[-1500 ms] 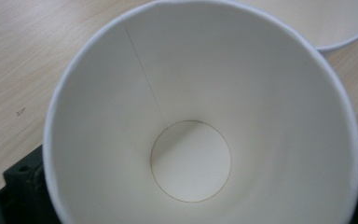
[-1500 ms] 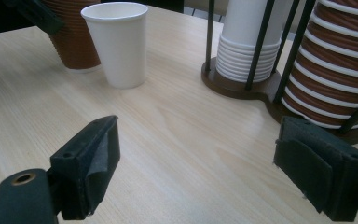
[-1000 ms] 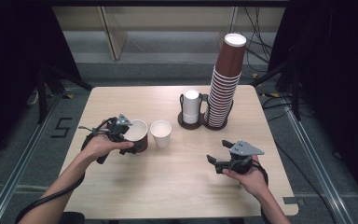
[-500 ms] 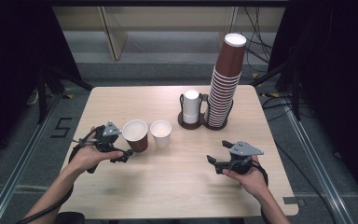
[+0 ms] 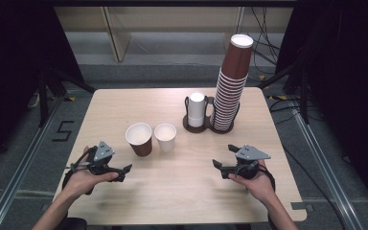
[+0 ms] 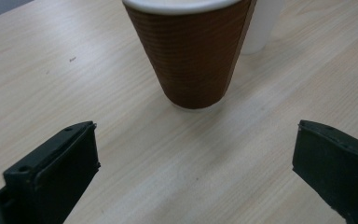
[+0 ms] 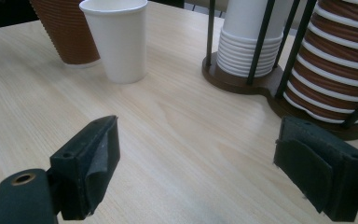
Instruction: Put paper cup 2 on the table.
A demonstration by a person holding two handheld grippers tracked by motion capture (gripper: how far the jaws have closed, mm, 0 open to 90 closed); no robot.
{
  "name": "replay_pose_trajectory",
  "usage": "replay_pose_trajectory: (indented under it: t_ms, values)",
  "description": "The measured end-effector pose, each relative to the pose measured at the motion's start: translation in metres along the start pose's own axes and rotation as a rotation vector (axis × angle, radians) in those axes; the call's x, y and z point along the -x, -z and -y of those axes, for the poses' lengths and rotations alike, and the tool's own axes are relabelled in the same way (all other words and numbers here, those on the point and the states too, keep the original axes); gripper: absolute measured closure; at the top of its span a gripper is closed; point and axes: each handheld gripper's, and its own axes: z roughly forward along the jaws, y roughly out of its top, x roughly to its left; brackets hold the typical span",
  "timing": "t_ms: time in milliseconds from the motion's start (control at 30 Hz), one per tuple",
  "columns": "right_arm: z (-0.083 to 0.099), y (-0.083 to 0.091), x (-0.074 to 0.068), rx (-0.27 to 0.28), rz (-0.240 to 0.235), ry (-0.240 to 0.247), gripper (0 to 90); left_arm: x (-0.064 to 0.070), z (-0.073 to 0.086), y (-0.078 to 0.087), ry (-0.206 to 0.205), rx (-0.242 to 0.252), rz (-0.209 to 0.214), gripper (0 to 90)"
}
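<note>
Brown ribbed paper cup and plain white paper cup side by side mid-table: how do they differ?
The brown ribbed paper cup is taller and wider at the rim than the plain white paper cup. The brown one has a corrugated brown wall, the white one a smooth white wall. The brown cup stands nearer the left gripper, whose jaws are open and face it; the white cup stands on the holder's side. Both stand upright, mouth up, white inside, and look empty.

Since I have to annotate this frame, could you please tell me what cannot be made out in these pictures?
- Brown cup: in the left gripper view the top edge cuts off its rim and inside.
- White cup: in that view mostly behind the brown cup and cut by the edge.
- Brown stack: in the right gripper view its upper part is cut off; cup count in the high view is too fine to tell.
- White stack: count too small to tell in the high view.
</note>
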Motion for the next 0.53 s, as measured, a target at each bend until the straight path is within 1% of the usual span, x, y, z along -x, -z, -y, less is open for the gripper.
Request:
replay_pose_trajectory:
  t_ms: [33,67,133,167,200,233,267,300,333,367,400,433,467,533]
  values:
    - [0.000,0.001,0.000,-0.015,-0.007,0.003,14.7,0.000,0.004,0.000,0.009,0.010,-0.007,0.0]
    - [0.000,0.001,0.001,-0.016,-0.008,0.008,14.7,0.002,0.008,-0.001,0.032,0.029,-0.002,0.0]
    - [0.000,0.000,0.001,-0.017,-0.009,0.011,14.7,0.004,0.014,-0.002,0.063,0.066,-0.005,0.0]
    - [0.001,0.000,0.001,-0.015,-0.015,0.009,14.7,0.005,0.016,-0.002,0.072,0.077,-0.007,0.0]
    - [0.001,-0.002,0.002,-0.001,-0.012,0.023,14.7,0.006,0.018,-0.002,0.088,0.101,-0.010,0.0]
    - [0.001,-0.002,0.002,-0.005,-0.019,0.036,14.7,0.006,0.019,-0.001,0.091,0.109,-0.007,0.0]
    - [0.002,-0.002,0.000,-0.006,-0.011,0.006,14.7,0.007,0.019,0.000,0.090,0.121,-0.008,0.0]
    - [0.002,-0.002,-0.001,-0.015,-0.016,0.004,14.7,0.008,0.020,0.001,0.093,0.131,-0.016,0.0]
    - [0.002,-0.001,0.000,-0.024,-0.023,0.015,14.7,0.009,0.021,0.001,0.087,0.134,-0.026,0.0]
    - [0.003,-0.002,0.000,-0.019,-0.027,0.015,14.6,0.010,0.022,0.001,0.081,0.137,-0.028,0.0]
    - [0.003,-0.002,0.001,-0.005,-0.015,0.032,14.5,0.010,0.022,0.000,0.075,0.135,-0.031,0.0]
    - [0.004,-0.002,0.001,-0.014,-0.016,0.018,14.4,0.011,0.023,0.000,0.062,0.123,-0.033,0.0]
    - [0.005,-0.003,0.001,-0.004,-0.016,0.019,14.4,0.011,0.023,-0.001,0.055,0.118,-0.037,0.0]
    - [0.006,-0.003,0.001,-0.014,-0.021,0.015,14.3,0.011,0.023,-0.002,0.045,0.117,-0.034,0.0]
